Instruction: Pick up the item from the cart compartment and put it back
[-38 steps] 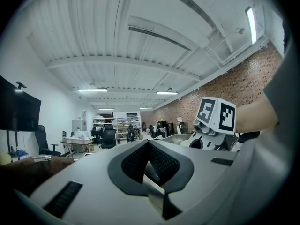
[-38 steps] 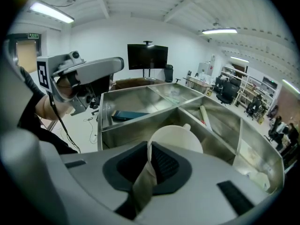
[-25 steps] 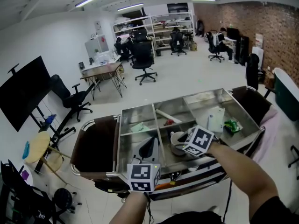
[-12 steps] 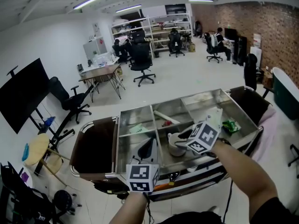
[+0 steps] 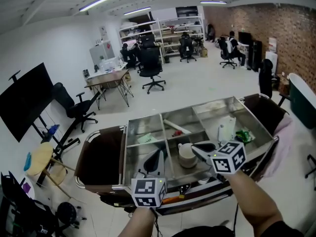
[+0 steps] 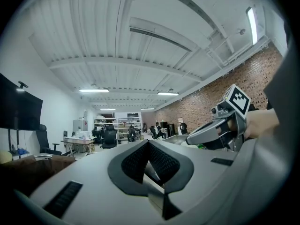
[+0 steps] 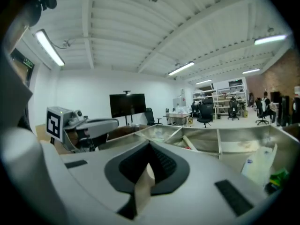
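steel cart [image 5: 143,116] holds the white round item [image 5: 185,157] in its near middle compartment. the right gripper [image 5: 196,150] sits just beside it, fingers pressed together on nothing. the left gripper [image 5: 159,154] hangs over the neighbouring compartment, fingers likewise together and empty. likely the item is already back down; next, draw the right gripper away without knocking it.

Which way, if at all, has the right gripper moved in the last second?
Yes: the right gripper has moved rightward and nearer the camera, off the white roll it hung over.
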A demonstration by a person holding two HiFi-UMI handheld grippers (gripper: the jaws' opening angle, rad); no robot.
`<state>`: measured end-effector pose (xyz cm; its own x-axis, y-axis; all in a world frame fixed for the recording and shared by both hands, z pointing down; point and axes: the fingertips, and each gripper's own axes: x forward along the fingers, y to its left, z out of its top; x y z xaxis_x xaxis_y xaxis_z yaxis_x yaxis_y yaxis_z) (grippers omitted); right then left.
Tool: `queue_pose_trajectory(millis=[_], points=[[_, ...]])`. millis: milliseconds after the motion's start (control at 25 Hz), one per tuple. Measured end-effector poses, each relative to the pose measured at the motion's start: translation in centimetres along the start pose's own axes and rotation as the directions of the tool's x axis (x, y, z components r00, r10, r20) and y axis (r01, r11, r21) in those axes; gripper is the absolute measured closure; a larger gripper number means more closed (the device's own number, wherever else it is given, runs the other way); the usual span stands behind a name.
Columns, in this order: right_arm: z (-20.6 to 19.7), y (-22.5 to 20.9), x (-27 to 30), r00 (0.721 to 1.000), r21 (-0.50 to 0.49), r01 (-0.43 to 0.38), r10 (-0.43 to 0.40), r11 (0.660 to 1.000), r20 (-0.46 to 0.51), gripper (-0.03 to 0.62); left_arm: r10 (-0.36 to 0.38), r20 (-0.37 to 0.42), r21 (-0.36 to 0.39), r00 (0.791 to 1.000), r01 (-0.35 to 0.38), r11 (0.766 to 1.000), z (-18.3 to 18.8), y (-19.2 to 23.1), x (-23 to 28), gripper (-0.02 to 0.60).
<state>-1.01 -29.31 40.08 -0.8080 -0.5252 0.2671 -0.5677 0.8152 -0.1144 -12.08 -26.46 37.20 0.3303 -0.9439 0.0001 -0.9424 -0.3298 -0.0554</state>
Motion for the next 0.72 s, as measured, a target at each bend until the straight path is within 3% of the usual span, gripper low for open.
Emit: queue_pose_trajectory(millis=[280, 480, 720], points=[[0.9, 0.1, -2.8, 0.992, 0.036, 0.037, -0.041, 0.999, 0.119, 0.580, 0.012, -0.007, -0.020, 1.000, -0.012, 1.000, -0.5, 0.2, -0.1, 0.581], [3.0, 1.8, -8.6, 0.948, 0.069, 0.052, -0.071, 0.996, 0.309, 0.580, 0.003, 0.001, -0.018, 1.000, -0.003, 1.000, 0.1, -0.4, -0.9, 0.581], [2.3, 3.0, -11.7, 0.936, 0.039, 0.100, -0.108, 0.994, 0.335, 0.580, -0.009, 0.043, -0.038, 0.999, 0.011, 0.999, 1.0, -1.0, -3.5, 0.581]])
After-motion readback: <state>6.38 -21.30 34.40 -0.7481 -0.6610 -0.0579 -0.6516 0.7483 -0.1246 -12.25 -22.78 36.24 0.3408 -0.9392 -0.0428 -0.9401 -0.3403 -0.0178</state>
